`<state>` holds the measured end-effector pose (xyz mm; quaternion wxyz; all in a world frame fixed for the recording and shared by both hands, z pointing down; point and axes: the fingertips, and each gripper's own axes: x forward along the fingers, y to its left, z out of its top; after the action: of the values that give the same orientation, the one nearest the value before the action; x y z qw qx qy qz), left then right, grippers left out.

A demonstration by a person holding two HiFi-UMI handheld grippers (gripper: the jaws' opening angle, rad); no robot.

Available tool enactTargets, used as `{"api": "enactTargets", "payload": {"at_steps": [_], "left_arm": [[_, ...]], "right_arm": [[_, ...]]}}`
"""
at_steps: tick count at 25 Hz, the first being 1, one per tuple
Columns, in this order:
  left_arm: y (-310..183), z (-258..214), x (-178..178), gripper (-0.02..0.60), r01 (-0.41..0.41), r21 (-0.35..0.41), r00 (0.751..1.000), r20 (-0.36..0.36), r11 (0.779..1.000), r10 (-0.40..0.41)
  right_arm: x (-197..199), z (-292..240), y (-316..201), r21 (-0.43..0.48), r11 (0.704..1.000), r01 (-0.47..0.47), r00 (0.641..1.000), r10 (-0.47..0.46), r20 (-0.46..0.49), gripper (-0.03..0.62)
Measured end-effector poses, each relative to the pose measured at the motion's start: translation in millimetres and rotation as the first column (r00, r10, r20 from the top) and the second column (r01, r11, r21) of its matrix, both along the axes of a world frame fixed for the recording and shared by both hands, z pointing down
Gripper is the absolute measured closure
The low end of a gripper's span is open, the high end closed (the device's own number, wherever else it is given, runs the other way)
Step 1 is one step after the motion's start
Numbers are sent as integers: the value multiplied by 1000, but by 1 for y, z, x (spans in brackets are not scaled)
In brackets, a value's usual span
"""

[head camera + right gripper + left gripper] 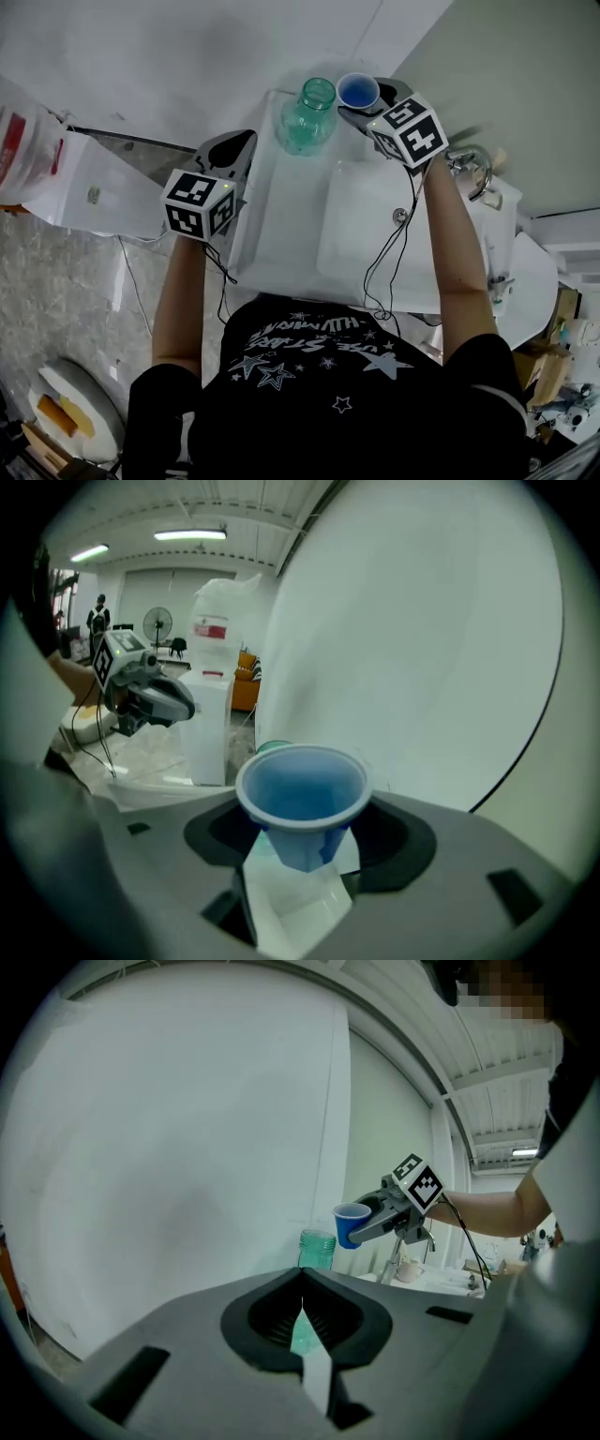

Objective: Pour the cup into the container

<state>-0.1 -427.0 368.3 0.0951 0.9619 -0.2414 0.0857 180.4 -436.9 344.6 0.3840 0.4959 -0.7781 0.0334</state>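
right gripper (367,105) fingers holding upright blue plastic cup (357,91), near teal glass jar (307,117), table's (281,225) far edge, left gripper (242,142) fingers together, empty

The cup (300,794) is thin blue plastic, smooth, with a dull sheen. The jar (307,117) is teal and see-through, glossy, and looks like glass. The left gripper (302,1321) and the right gripper (300,853) both have matt dark grey plastic shells, and the left one's inner pads are finely ribbed. The bench (281,225) is white, smooth and faintly shiny, as is the sink basin (361,239) set in it. The tap (473,167) at the right is bright polished metal. The shirt (356,403) is black cloth with a white print. The floor (66,309) at the left looks like speckled grey stone.
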Motion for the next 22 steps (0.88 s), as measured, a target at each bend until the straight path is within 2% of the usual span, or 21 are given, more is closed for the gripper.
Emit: {"api": "enactTargets", "payload": {"at_steps": [8,13,22], "left_arm": [[-7,7,5,571,-16,-18,1000,-16,1000,16],[-11,11,8,571,-26,-27,999,-23,999,26],[-17,16,8,571,-21,-40,999,-34,999,20]], "right_arm": [[4,5,-17,-20,1000,15,977,-19,-211,303],[9,0,-27,-40,998,52,932,-63,-356,303],[12,5,-35,-103,987,122,850,-157,-503,303]]}}
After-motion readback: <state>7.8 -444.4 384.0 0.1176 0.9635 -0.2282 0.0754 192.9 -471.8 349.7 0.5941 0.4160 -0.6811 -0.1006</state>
